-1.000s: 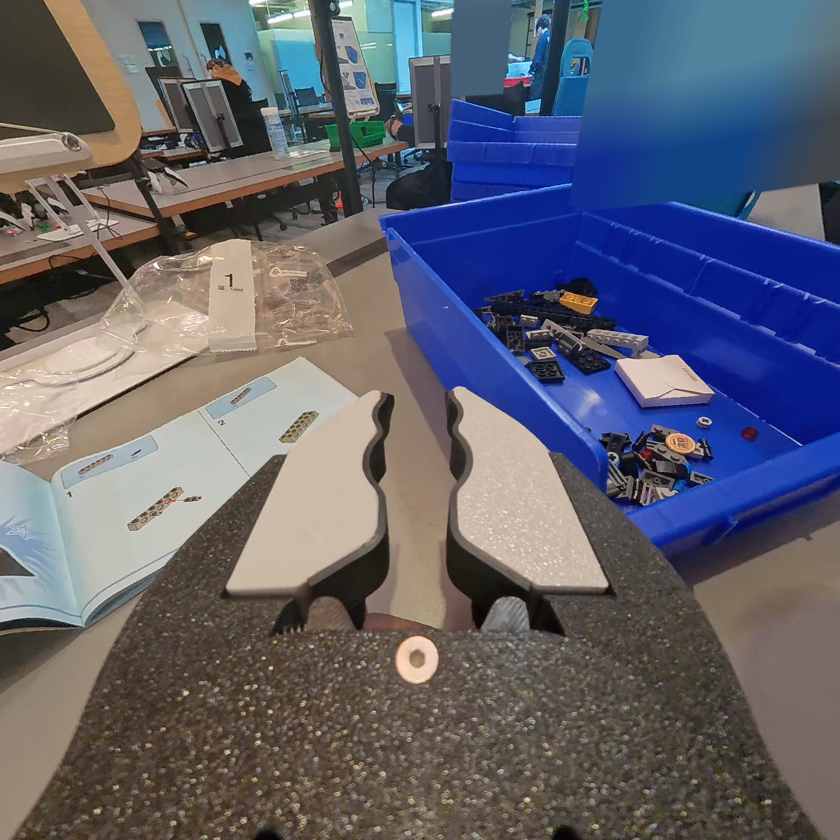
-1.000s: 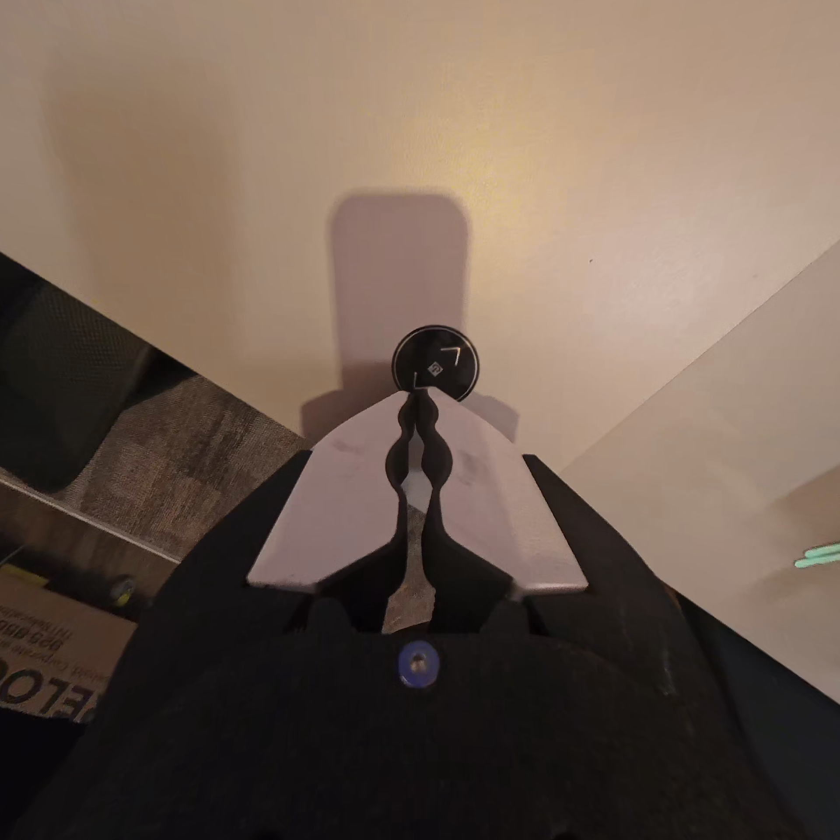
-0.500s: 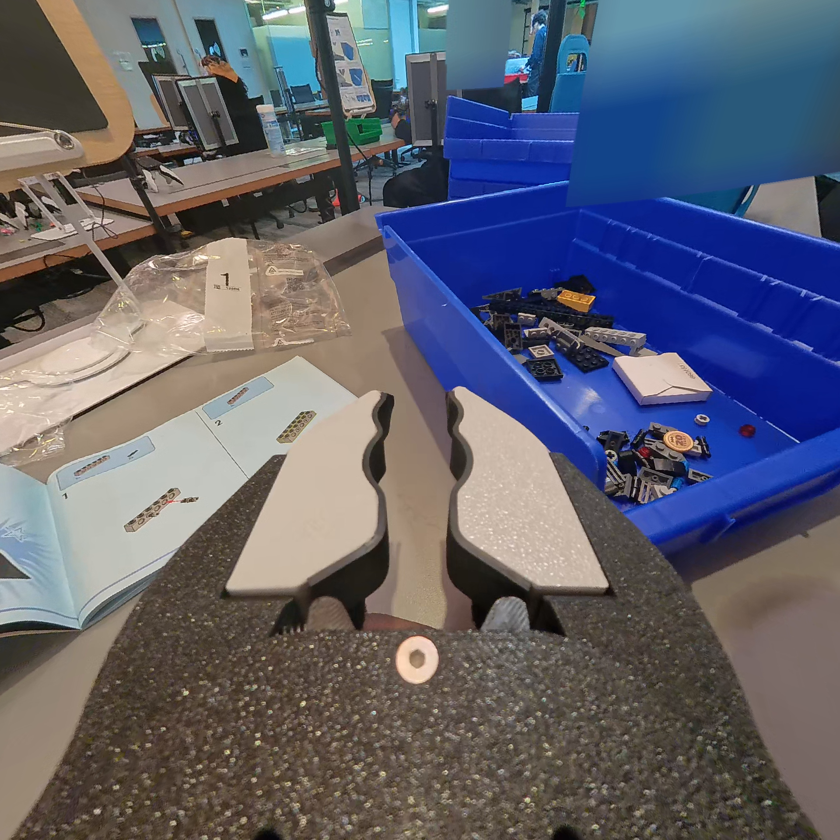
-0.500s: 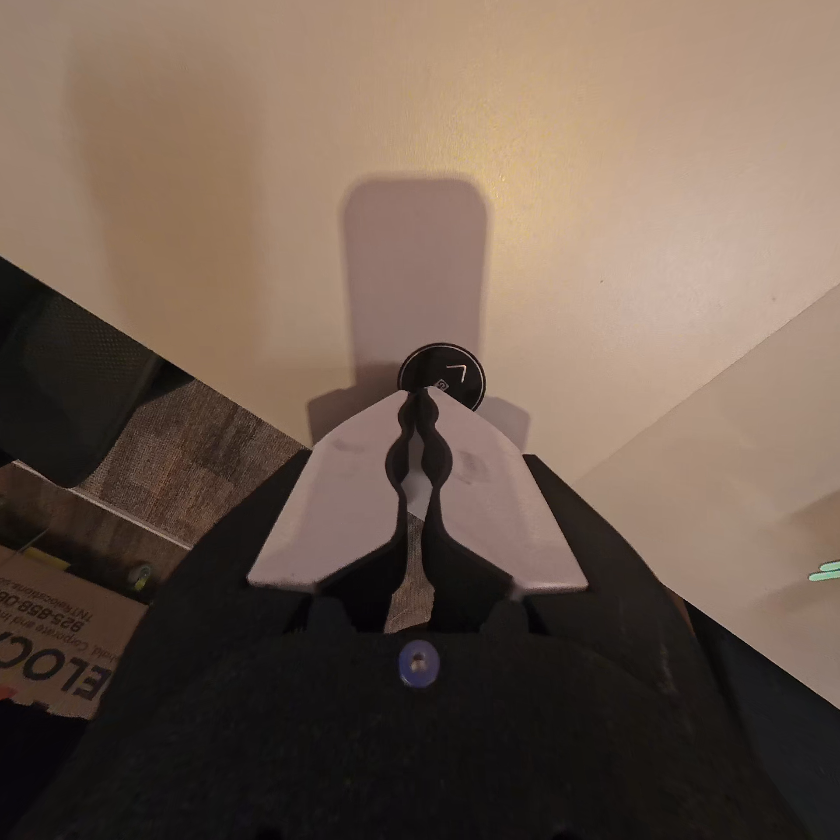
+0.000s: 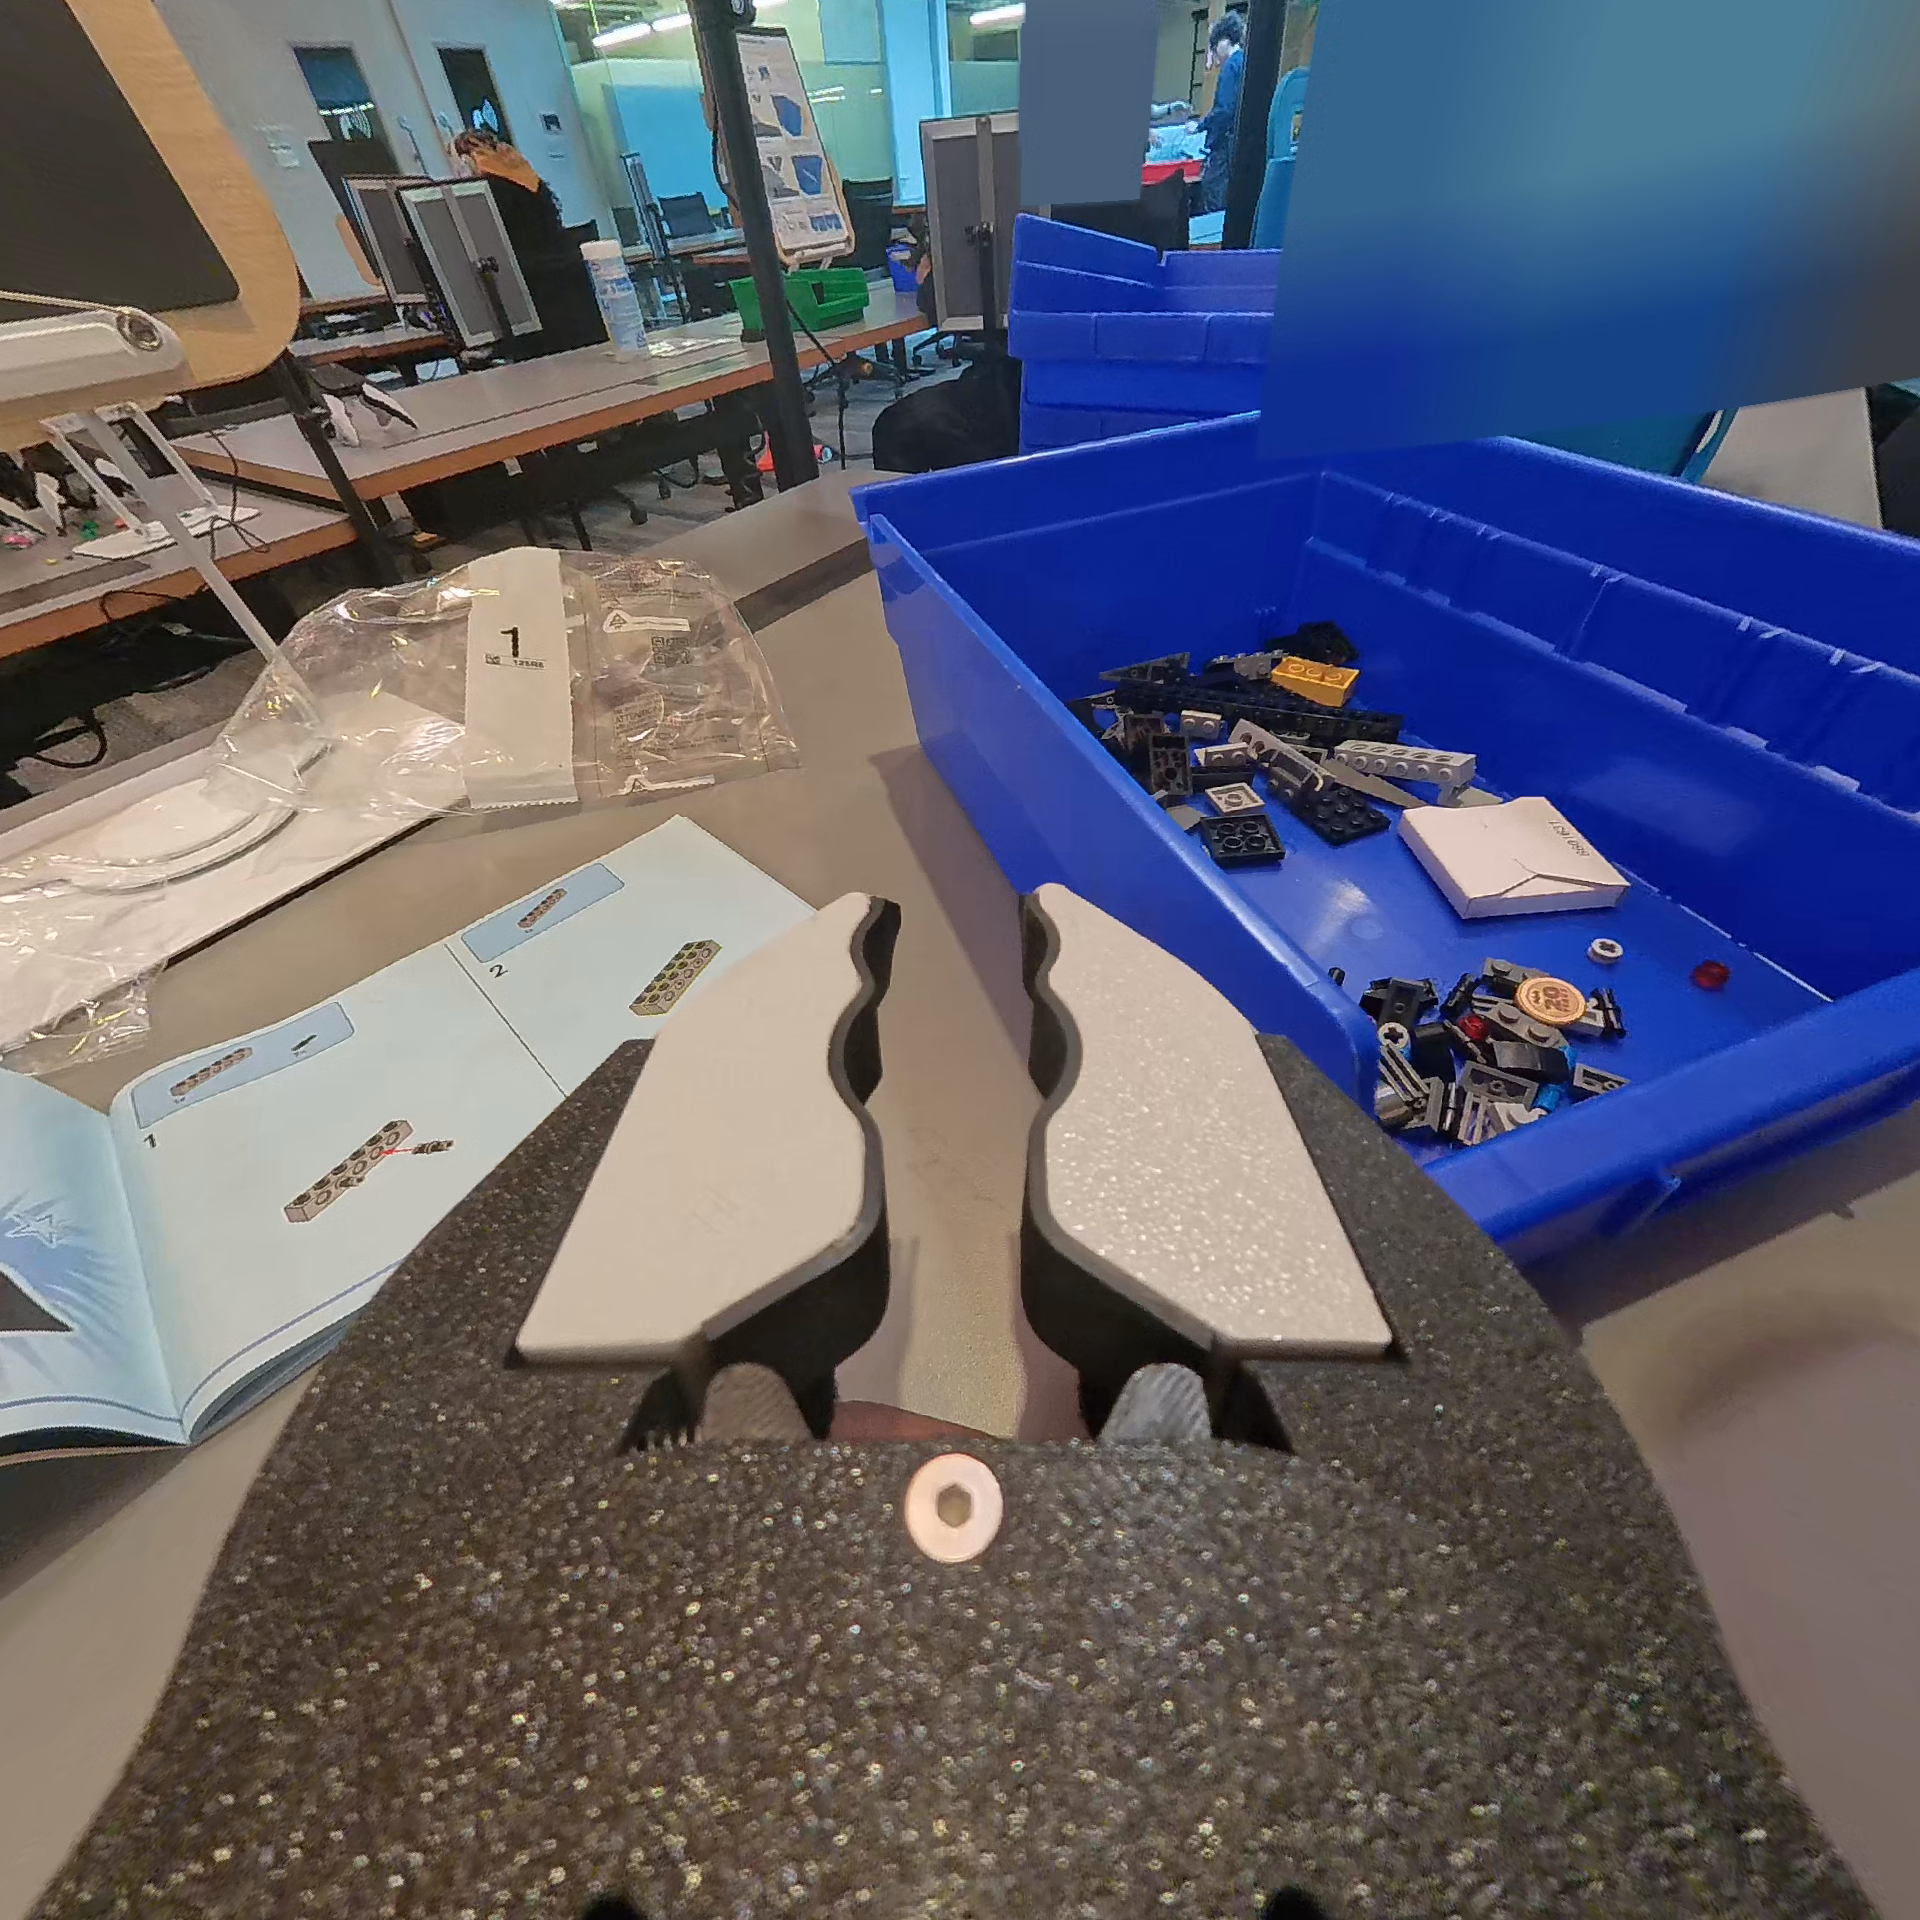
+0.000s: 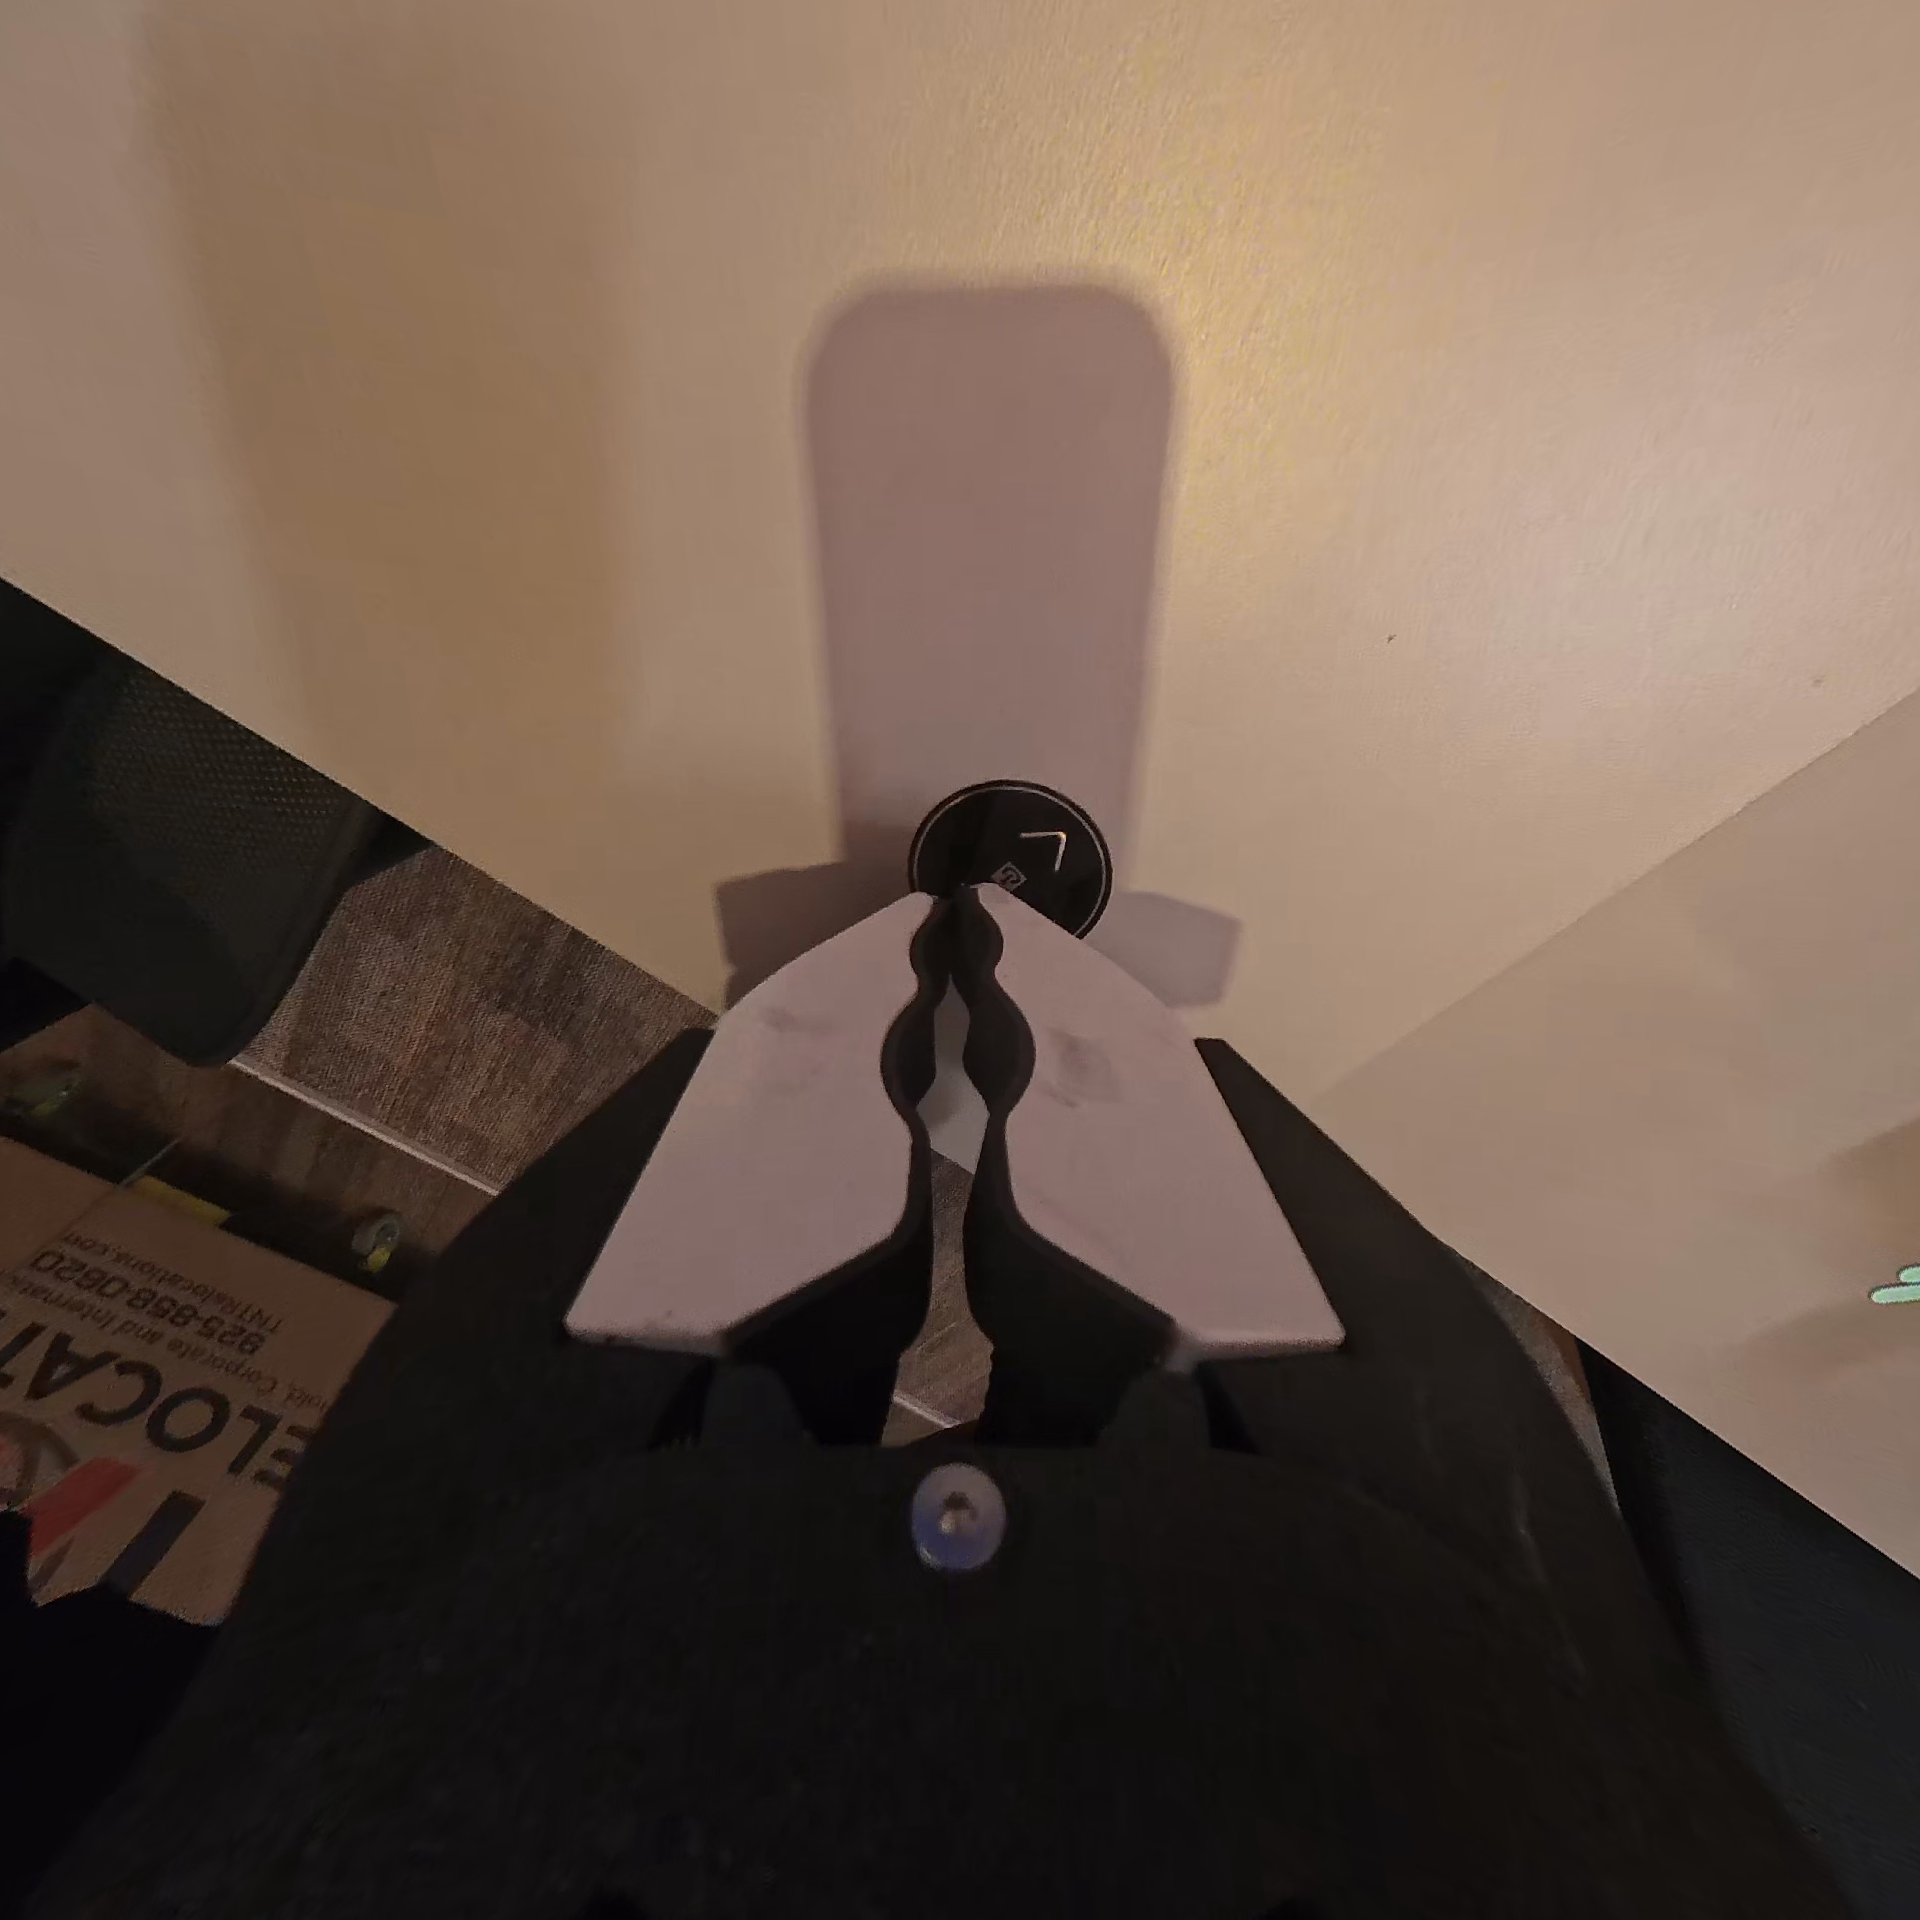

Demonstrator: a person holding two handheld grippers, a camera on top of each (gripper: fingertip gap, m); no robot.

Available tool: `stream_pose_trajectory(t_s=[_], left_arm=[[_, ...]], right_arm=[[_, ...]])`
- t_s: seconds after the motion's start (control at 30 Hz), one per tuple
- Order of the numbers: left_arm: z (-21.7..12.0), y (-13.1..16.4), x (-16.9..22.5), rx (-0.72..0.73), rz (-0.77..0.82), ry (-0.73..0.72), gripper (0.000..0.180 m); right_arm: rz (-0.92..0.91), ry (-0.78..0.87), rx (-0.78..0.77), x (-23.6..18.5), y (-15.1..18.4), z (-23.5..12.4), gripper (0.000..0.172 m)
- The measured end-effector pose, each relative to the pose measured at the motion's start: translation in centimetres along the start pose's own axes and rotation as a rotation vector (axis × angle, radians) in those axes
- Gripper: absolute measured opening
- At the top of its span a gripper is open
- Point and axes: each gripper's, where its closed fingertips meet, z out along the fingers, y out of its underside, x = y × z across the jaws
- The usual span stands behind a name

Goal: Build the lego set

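Barely shifted in the left wrist view: left gripper [image 5: 958, 914] spread wide and bare above the grey desk [image 5: 831, 707], between an open instruction booklet [image 5: 312, 1091] on its left and a blue bin [image 5: 1039, 790] of small bricks [image 5: 1247, 748] on its right. Printed clear bags [image 5: 623, 665] farther back.

Moved lower in the right wrist view: black round disc [image 6: 1010, 858], touching the tips of the right gripper [image 6: 964, 896], pressed together on nothing. Printed cardboard box [image 6: 156, 1351] low left.

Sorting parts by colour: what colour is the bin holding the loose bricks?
Bright blue bin, seen best in the left wrist view.
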Motion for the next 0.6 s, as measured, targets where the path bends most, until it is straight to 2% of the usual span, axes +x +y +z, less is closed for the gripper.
stream_pose_trajectory(t_s=[0.6], left_arm=[[-0.08, -0.17, 0.49, -0.014, 0.051, 0.001, 0.024]], right_arm=[[-0.032, 0.036, -0.012, -0.06, -0.04, -0.69, 0.0]])
